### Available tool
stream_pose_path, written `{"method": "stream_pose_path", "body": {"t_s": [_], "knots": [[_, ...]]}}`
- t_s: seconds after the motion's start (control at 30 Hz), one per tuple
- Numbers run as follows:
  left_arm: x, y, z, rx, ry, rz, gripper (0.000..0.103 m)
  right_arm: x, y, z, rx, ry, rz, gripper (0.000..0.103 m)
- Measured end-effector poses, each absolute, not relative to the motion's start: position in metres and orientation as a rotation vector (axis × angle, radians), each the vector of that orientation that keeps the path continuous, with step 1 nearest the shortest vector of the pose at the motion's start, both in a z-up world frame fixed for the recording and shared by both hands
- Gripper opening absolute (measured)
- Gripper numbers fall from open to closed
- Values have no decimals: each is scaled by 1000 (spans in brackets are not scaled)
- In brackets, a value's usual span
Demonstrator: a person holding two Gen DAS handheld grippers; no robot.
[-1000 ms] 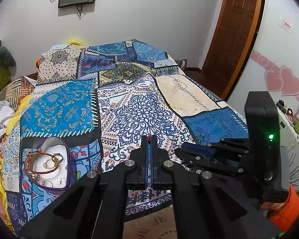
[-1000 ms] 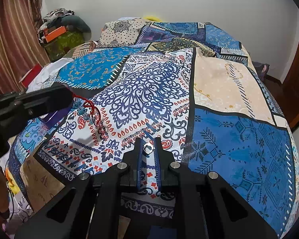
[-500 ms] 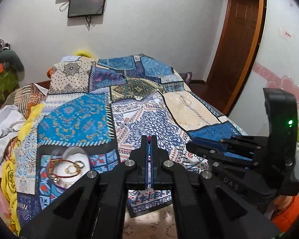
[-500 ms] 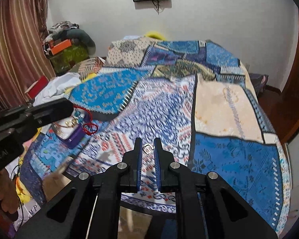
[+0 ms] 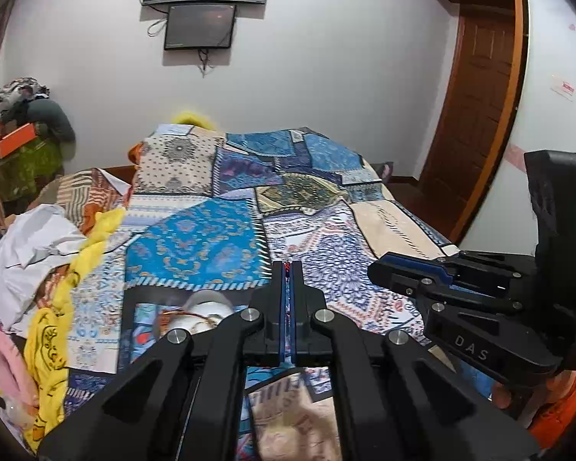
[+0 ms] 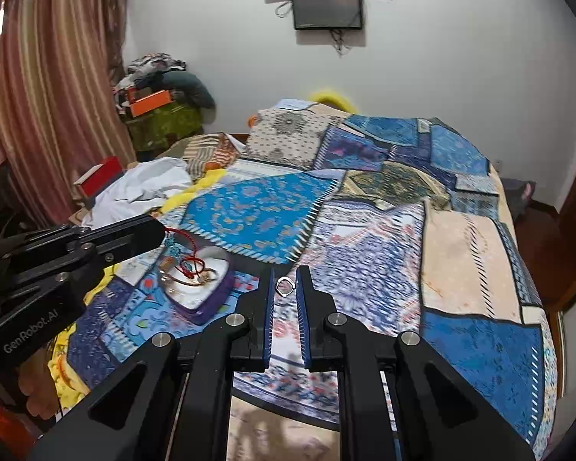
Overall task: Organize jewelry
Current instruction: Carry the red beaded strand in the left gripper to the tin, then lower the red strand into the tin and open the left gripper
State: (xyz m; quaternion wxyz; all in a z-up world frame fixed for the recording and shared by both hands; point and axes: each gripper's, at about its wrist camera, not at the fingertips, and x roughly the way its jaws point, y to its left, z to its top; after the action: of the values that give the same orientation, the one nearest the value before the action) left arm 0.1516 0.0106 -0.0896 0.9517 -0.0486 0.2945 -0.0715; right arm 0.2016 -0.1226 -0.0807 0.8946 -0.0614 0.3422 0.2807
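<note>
The right claw [image 6: 285,288] pinches a small silver ring [image 6: 285,285] between its blue pads, jaws nearly together with the ring caught at the tips. The left claw [image 5: 288,269] is clamped on a red cord [image 5: 287,267], seen as a sliver of red between the fingers; from the right view the cord bracelet [image 6: 183,253] dangles from it with its teal beads, hanging right over the heart-shaped box [image 6: 199,288]. That box sits on the patchwork bed [image 6: 480,261], just left of the right claw, already holding gold bangles [image 6: 196,278]. A second ago both claws were low over the bedspread and the box lay further off to the left — now both have lifted and the box is closer in both views, with the bracelet above it. I judge the pick-ups done and the drop-off starting: the bracelet looks ready to be lowered in, the ring to follow. The cord could snag on the bangles.
</note>
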Motion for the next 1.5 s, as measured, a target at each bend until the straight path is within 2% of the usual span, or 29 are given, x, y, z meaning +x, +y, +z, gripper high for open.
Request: {"method": "stream_pose_path", "body": {"t_s": [0.53, 1.17, 1.5], "knots": [[144, 73, -106, -142, 617, -45, 0, 199, -61, -93, -169, 727, 699, 10], [181, 94, -157, -199, 727, -61, 0, 220, -21, -146, -207, 864, 766, 10], [186, 101, -166, -207, 756, -63, 1, 227, -9, -160, -218, 908, 778, 10]]}}
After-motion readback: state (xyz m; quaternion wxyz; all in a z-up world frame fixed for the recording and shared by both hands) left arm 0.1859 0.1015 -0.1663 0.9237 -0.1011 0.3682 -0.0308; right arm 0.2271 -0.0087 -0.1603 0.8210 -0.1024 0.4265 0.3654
